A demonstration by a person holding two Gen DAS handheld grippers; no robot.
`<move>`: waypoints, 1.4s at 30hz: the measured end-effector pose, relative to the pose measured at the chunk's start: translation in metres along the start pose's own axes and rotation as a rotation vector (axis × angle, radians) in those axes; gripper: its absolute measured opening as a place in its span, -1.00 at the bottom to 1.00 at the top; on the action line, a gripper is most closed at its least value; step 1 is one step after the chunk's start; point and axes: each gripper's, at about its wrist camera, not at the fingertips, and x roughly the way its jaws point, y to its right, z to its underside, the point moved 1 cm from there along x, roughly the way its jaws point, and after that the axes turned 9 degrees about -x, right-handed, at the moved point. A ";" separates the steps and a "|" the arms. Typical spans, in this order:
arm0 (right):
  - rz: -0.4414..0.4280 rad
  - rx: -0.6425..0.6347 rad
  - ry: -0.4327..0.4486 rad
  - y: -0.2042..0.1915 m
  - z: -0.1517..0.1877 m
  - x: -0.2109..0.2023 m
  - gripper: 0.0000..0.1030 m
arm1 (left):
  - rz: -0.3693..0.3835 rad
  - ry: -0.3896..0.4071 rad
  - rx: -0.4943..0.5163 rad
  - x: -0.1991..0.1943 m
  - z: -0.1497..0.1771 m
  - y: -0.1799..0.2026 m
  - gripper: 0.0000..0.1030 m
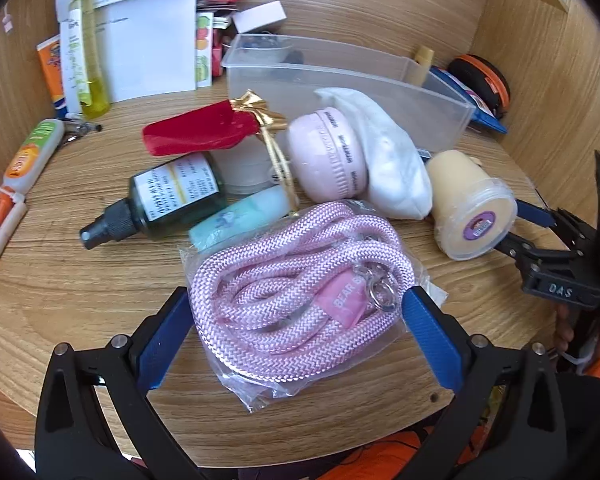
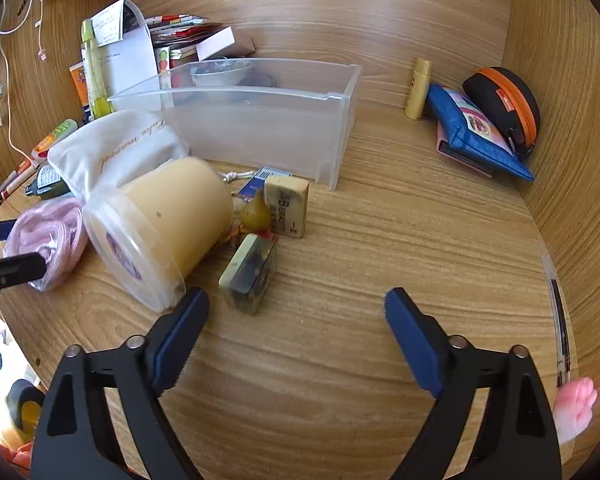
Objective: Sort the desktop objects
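Observation:
A coiled pink rope in a clear bag (image 1: 300, 280) lies on the wooden desk, also seen in the right wrist view (image 2: 48, 236). My left gripper (image 1: 296, 312) is open, its blue fingers on either side of the bag. A clear plastic bin (image 1: 340, 84) stands behind, also seen in the right wrist view (image 2: 260, 120). A cream tub (image 2: 160, 224) lies on its side. My right gripper (image 2: 296, 320) is open and empty over bare desk, its left finger near the tub's lid.
A pink round case (image 1: 328, 156), white pouch (image 1: 392, 160), red pouch (image 1: 196, 132), dark spray bottle (image 1: 160, 204) and mint tube (image 1: 240, 220) crowd the middle. Two blocks (image 2: 288, 204) (image 2: 250, 272) lie by the tub. Pouches (image 2: 476, 132) and wooden walls stand right.

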 end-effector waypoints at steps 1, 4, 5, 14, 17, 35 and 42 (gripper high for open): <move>-0.005 0.000 0.000 0.001 -0.001 0.001 0.64 | -0.003 0.000 0.004 0.001 0.000 0.001 1.00; -0.005 -0.007 -0.001 0.000 -0.004 0.004 0.54 | -0.006 -0.002 0.012 0.003 -0.001 0.005 1.00; -0.004 -0.011 -0.003 -0.001 -0.005 0.006 0.50 | -0.003 -0.004 0.013 0.004 -0.002 0.006 1.00; -0.037 -0.015 -0.002 -0.005 -0.012 0.016 0.05 | 0.001 -0.017 -0.003 0.017 -0.012 0.014 1.00; -0.058 -0.013 0.004 -0.007 -0.013 0.016 -0.05 | 0.018 -0.030 -0.015 0.017 -0.013 0.015 1.00; -0.089 -0.012 0.020 -0.006 -0.011 0.016 -0.17 | -0.068 -0.055 0.107 0.028 -0.005 0.049 1.00; -0.110 -0.009 0.039 -0.004 -0.011 0.015 -0.63 | -0.045 0.008 0.134 0.033 -0.005 0.052 1.00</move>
